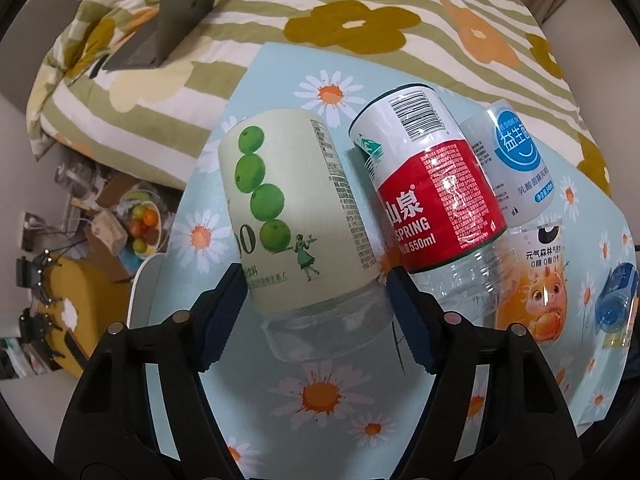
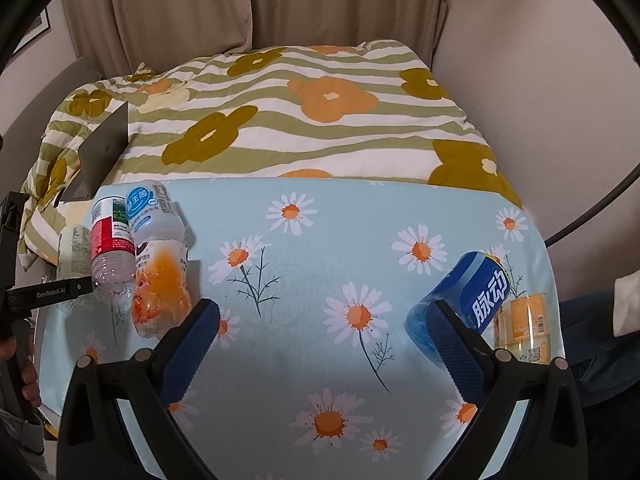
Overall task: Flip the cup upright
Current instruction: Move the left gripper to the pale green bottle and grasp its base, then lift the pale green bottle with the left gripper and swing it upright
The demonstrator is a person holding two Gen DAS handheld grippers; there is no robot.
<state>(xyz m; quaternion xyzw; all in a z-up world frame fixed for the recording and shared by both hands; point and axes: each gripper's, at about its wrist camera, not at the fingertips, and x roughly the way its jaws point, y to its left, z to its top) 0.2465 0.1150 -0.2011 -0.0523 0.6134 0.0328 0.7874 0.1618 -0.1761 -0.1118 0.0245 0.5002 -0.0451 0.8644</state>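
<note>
A bottle with a pale green label printed with green fruits (image 1: 288, 216) sits between the fingers of my left gripper (image 1: 316, 280). Both pads press its lower sides, just above its clear base. The right wrist view shows this bottle (image 2: 74, 252) at the table's left edge with the left gripper (image 2: 52, 292) on it. I cannot tell whether it stands or lies. My right gripper (image 2: 322, 308) hangs open over the daisy tablecloth (image 2: 320, 240), nothing between its fingers. A blue bottle (image 2: 472, 296) lies on its side just beyond the right finger.
Beside the held bottle are a red-label water bottle (image 1: 432, 200), a white and blue bottle (image 1: 516, 160) and an orange drink bottle (image 1: 536, 288). A yellow container (image 2: 524, 320) stands at the right edge. A striped flowered quilt (image 2: 320, 112) and a grey laptop (image 2: 104, 148) lie behind.
</note>
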